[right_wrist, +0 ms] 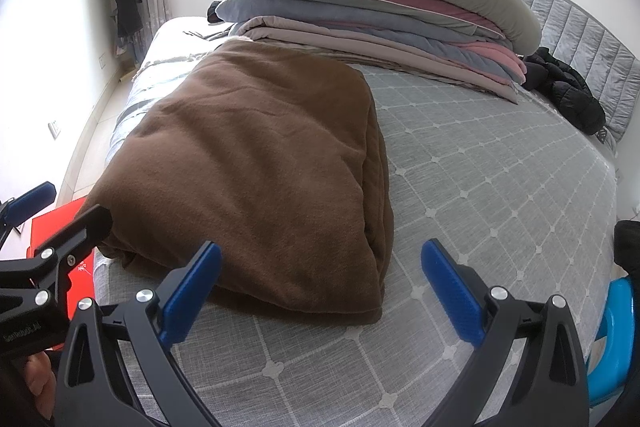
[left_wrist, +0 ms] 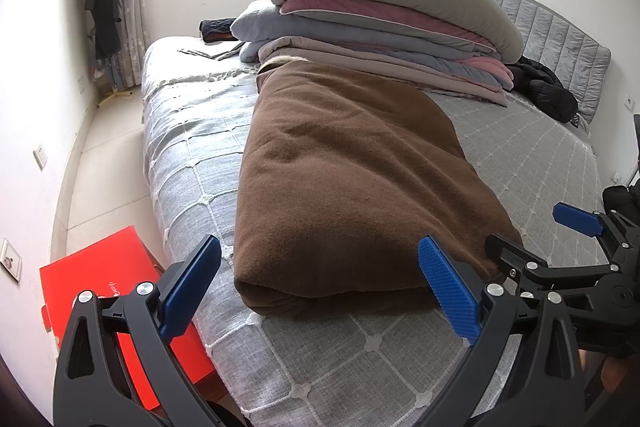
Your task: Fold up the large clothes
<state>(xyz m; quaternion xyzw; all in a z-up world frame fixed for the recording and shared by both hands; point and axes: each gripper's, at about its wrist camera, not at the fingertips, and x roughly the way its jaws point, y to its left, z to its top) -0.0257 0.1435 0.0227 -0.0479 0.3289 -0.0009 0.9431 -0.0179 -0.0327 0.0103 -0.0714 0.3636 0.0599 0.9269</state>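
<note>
We see the thick brown fleece garment point(left_wrist: 352, 183) lying folded into a long bundle on the grey bed cover with a white grid pattern point(left_wrist: 192, 163), its rounded fold facing us near the bed's front edge and its far end reaching the stack of folded grey and pink quilts point(left_wrist: 384, 27).

Our left gripper point(left_wrist: 320, 287) is spread wide, its blue pads on either side of the bundle's near end, holding nothing and touching nothing we can make out. Our right gripper point(right_wrist: 320, 287) is likewise wide open and empty, poised above the cover at the bundle's near right corner.

A red flat box point(left_wrist: 108, 279) sits on the floor beside the bed, and a black puffy jacket point(right_wrist: 568, 95) lies by the grey quilted headboard point(right_wrist: 592, 51).
</note>
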